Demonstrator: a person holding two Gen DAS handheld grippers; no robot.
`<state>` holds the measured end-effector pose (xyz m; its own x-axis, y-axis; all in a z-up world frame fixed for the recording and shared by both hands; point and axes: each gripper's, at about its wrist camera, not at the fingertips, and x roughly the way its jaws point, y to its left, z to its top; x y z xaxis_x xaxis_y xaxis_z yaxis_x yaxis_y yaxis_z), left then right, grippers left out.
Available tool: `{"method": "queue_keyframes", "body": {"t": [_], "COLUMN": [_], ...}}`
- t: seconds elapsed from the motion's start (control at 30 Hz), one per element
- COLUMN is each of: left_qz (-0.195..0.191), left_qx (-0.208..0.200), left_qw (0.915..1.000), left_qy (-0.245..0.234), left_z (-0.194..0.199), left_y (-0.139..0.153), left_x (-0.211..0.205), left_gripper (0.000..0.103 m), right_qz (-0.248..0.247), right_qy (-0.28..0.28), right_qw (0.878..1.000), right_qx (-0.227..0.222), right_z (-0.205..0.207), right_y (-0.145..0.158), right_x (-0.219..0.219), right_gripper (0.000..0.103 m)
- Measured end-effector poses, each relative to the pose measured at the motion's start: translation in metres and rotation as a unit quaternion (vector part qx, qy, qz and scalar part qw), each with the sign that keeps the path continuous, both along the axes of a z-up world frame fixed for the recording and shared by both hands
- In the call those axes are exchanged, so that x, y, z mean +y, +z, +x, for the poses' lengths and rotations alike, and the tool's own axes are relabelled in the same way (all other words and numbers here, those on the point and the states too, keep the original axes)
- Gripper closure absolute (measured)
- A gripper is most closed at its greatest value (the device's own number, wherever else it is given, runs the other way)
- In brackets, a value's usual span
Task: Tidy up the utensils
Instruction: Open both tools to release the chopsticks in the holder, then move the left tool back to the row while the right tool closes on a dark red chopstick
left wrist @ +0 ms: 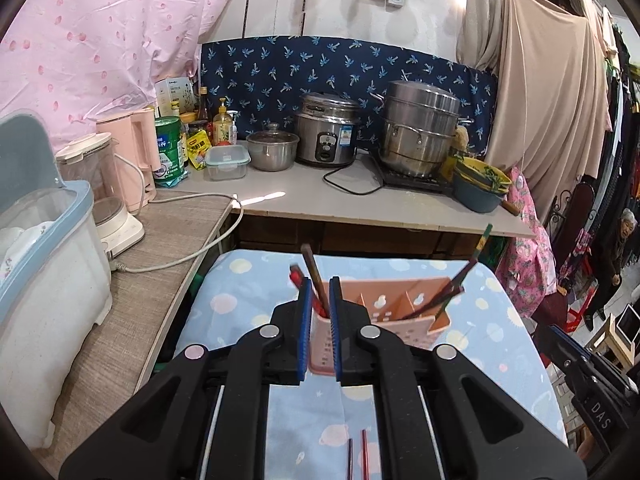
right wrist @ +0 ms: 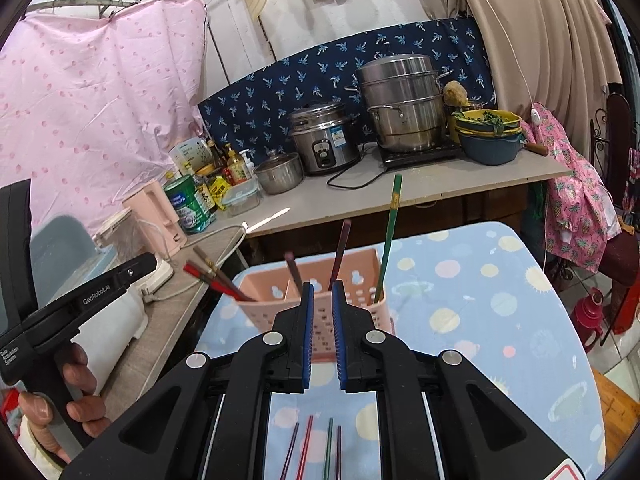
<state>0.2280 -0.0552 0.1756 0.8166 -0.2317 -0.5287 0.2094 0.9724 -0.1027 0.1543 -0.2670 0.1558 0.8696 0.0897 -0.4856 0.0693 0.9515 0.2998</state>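
A pink divided utensil holder [left wrist: 384, 312] [right wrist: 320, 280] stands on the table's blue patterned cloth [left wrist: 248, 280] [right wrist: 480, 280]. Red and brown chopsticks [left wrist: 314, 276] [right wrist: 208, 276] lean out of its left compartment. Purple ones [right wrist: 342, 248] and a green one [right wrist: 390, 232] stand in the others. Several loose chopsticks [right wrist: 316, 444] [left wrist: 358, 456] lie on the cloth below the grippers. My left gripper [left wrist: 322, 284] [right wrist: 152, 260] is shut and empty just in front of the holder's left end. My right gripper [right wrist: 322, 286] [left wrist: 560, 336] is shut and empty before the holder's middle.
A counter [left wrist: 304, 196] behind the table carries a rice cooker [left wrist: 326, 130], a steamer pot [left wrist: 420, 128], stacked bowls [left wrist: 480, 184] and bottles. On the left side counter are a pink kettle [left wrist: 132, 152], a cable and a blue-lidded bin [left wrist: 44, 256]. A person [left wrist: 616, 248] stands far right.
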Motion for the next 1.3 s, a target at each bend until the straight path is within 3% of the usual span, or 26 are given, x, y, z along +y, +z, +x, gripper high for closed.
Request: {"method": "queue_keyframes", "body": {"t": [0.63, 0.73, 0.9, 1.03, 1.3], "left_qz": [0.044, 0.048, 0.052, 0.06, 0.064], "left_qx": [0.048, 0.05, 0.054, 0.055, 0.081], "left_qw": [0.9978, 0.9976, 0.9972, 0.9966, 0.9946], "left_qy": [0.004, 0.005, 0.003, 0.001, -0.007], "left_z": [-0.058, -0.065, -0.075, -0.086, -0.104], "left_y": [-0.057, -0.061, -0.067, -0.076, -0.104], "left_x": [0.002, 0.004, 0.006, 0.007, 0.012], "left_gripper": [0.093, 0.084, 0.079, 0.066, 0.061], "right_qz": [-0.009, -0.016, -0.03, -0.037, -0.043], "right_qy": [-0.011, -0.012, -0.011, -0.006, 0.002], "right_qw": [0.999, 0.999, 0.998, 0.997, 0.994], "right_qx": [0.039, 0.043, 0.053, 0.066, 0.097], "right_z": [-0.069, -0.078, -0.091, -0.102, -0.12], "right_y": [-0.047, -0.054, -0.065, -0.079, -0.107], "right_x": [0.008, 0.01, 0.017, 0.023, 0.03], "right_gripper": [0.092, 0.091, 0.084, 0.083, 0.079]}}
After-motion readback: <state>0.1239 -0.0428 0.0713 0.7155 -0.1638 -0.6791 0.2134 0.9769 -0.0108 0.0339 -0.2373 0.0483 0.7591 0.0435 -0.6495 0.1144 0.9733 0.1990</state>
